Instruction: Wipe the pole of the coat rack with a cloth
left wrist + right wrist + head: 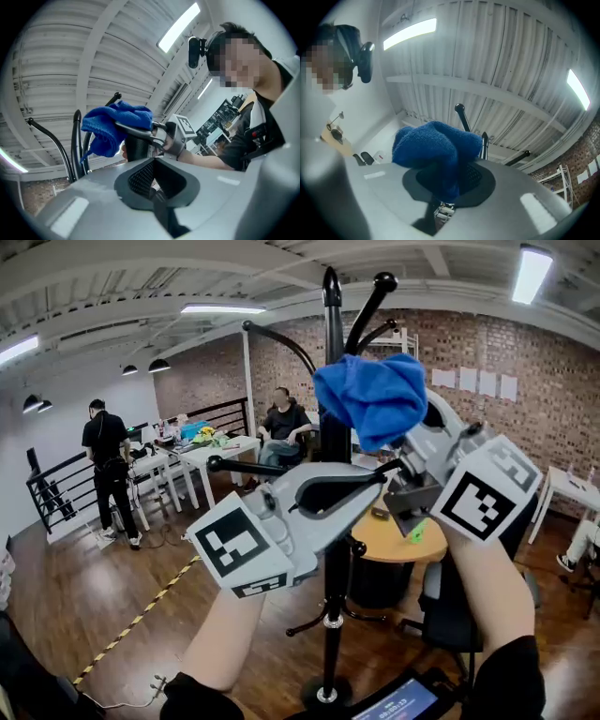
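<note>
The black coat rack pole [334, 615] rises in the middle of the head view, with curved hooks [367, 310] at its top. My right gripper [405, 432] is shut on a bunched blue cloth [370, 399], which lies against the pole just below the hooks. The cloth [433, 150] fills the right gripper's [445, 185] jaws, and the pole tip [484, 145] shows behind it. Lower down, my left gripper [375, 479] is closed around the pole. In the left gripper view the pole [137, 149] stands in that gripper's [154, 180] jaws, the cloth [117, 124] above.
The rack's round base [326, 697] sits on a wooden floor. A round orange table [403, 540] and an office chair [441, 606] stand just behind the pole. White tables [202, 456], a standing person [105, 460] and a seated person [281, 423] are at the back left.
</note>
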